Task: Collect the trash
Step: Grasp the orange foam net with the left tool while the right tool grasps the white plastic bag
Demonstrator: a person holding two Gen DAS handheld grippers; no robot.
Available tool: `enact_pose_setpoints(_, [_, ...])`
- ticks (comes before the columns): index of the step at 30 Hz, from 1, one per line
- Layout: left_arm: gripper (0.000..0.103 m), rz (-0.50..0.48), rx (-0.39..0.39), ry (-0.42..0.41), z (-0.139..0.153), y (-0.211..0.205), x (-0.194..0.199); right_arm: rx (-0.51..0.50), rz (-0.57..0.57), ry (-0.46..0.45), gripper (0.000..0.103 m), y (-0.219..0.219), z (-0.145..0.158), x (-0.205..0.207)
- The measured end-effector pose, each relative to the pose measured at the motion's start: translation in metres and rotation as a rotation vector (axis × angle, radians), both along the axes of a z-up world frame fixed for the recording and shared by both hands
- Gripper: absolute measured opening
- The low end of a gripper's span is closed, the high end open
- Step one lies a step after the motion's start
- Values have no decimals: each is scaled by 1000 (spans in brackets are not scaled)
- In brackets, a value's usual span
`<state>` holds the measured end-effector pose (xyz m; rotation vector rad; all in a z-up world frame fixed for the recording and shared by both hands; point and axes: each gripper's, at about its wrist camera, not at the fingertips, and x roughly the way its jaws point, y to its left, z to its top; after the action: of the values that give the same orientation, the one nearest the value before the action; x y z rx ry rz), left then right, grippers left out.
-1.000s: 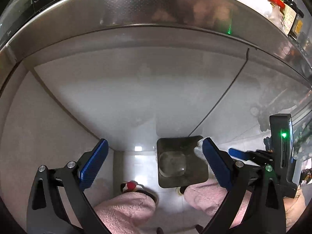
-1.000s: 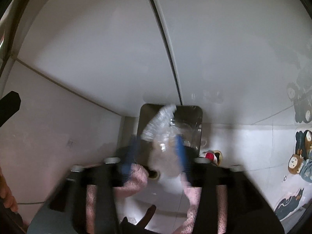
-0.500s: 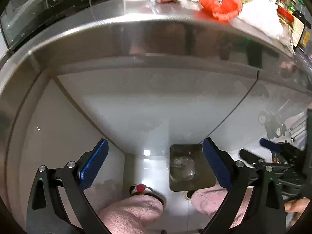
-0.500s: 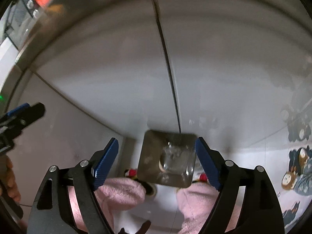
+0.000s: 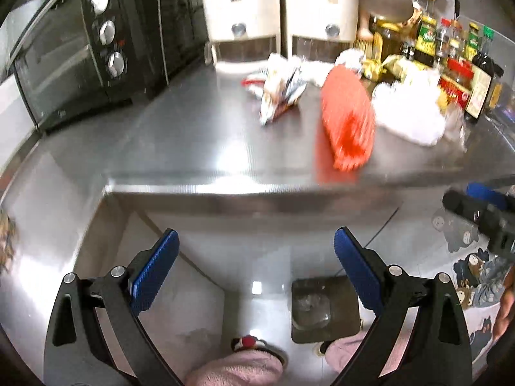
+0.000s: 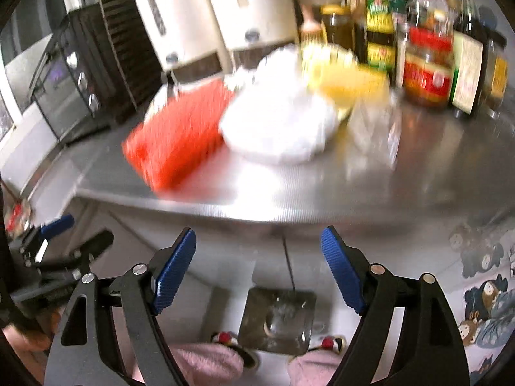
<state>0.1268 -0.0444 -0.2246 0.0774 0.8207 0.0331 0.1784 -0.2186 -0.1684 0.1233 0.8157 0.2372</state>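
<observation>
Nearest, both grippers are empty with jaws spread wide. The left gripper (image 5: 256,259) and the right gripper (image 6: 257,255) hang in front of the counter edge, below the level of its top. Straight down between the fingers sits the bin (image 6: 277,320) on the floor, open, with a clear crumpled piece already lying in it; pink slippers (image 6: 209,362) stand just beside it.

Farther out, the steel counter (image 5: 193,135) carries the trash. The red bag (image 5: 349,119) lies closest to the front edge, its long axis running from the edge back toward the wall. In the left view it sits up and to the right of the jaws; in the right view the same red bag (image 6: 175,141) sits up and to the left. So it lies between the two grippers, and neither looks clearly nearer, though blur makes this hard to judge. Either would have to rise above the edge and cross the bag's narrow width.

Behind it lie a white bag (image 6: 278,125), a crumpled wrapper (image 5: 280,96) and a yellow packet (image 6: 347,85). Bottles (image 6: 425,64) line the back, with an oven (image 5: 74,48) at far left.
</observation>
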Motion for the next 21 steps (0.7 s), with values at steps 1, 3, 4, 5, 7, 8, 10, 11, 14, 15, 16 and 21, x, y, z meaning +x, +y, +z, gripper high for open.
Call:
enact_pose_setpoints(1, [91, -8, 2, -4, 4, -5, 3, -5, -5, -11, 72, -1, 11, 5])
enact_pose_setpoints(3, [90, -25, 8, -17, 14, -11, 7, -7, -12, -28, 66, -2, 23, 12])
enact_pose_setpoints(4, [87, -32, 12, -22, 17, -12, 8, -18, -16, -37, 66, -1, 33, 17])
enact_pose_setpoints(5, [85, -40, 15, -27, 22, -16, 12, -27, -21, -44, 66, 0, 40, 18])
enact_pose_setpoints(7, [83, -49, 16, -31, 27, -22, 19, -38, -30, -57, 65, 3, 47, 26])
enact_pose_setpoints(8, [82, -52, 15, -32, 27, -24, 21, -41, -31, -60, 65, 6, 50, 30])
enact_pose_setpoints(10, [81, -58, -1, -30, 32, -28, 31, -47, -35, -64, 65, 10, 56, 41])
enact_pose_setpoints(11, [81, -60, -8, -30, 33, -29, 37, -51, -38, -65, 64, 10, 57, 46])
enact_pose_setpoints(14, [81, -68, -18, -24, 35, -32, 48, -51, -55, -56, 63, 10, 52, 62])
enact_pose_setpoints(15, [81, -73, -16, -21, 35, -35, 52, -46, -62, -49, 63, 8, 49, 70])
enact_pose_setpoints(16, [81, -78, -10, -19, 35, -37, 56, -44, -68, -46, 63, 6, 47, 73])
enact_pose_setpoints(21, [81, -83, 4, 5, 28, -44, 79, -44, -90, -25, 60, 1, 34, 95])
